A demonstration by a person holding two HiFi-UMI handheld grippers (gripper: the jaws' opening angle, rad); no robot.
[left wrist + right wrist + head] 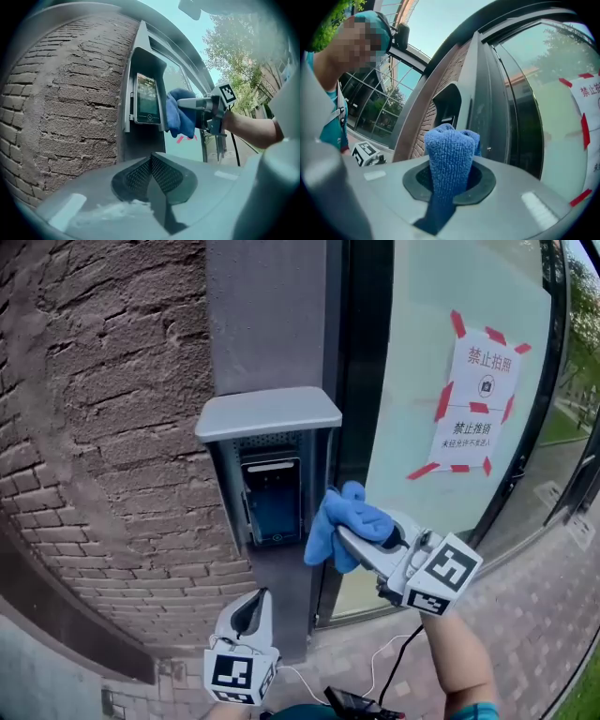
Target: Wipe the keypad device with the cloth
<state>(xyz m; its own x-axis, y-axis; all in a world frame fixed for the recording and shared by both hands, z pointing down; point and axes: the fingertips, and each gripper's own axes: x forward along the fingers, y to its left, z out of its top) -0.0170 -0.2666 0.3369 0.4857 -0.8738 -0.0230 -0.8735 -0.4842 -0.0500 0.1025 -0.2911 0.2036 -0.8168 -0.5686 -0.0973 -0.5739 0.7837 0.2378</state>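
Two grippers working. Right gripper [349,542] clamping bunched blue cloth [345,517], hovering just right of hooded keypad device [273,501], likely lining up wipe. Left gripper [251,607] hanging low and near, jaws together, empty, clear of wipe path.

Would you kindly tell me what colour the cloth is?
The cloth is blue, clearest in the right gripper view.

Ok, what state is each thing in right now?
Keypad: mounted under its hood, screen uncovered.
Cloth: bunched, held beside the keypad, off its screen.
Right gripper: fingers shut on cloth.
Left gripper: fingers shut, empty, held low.
Notice: taped flat on the glass.
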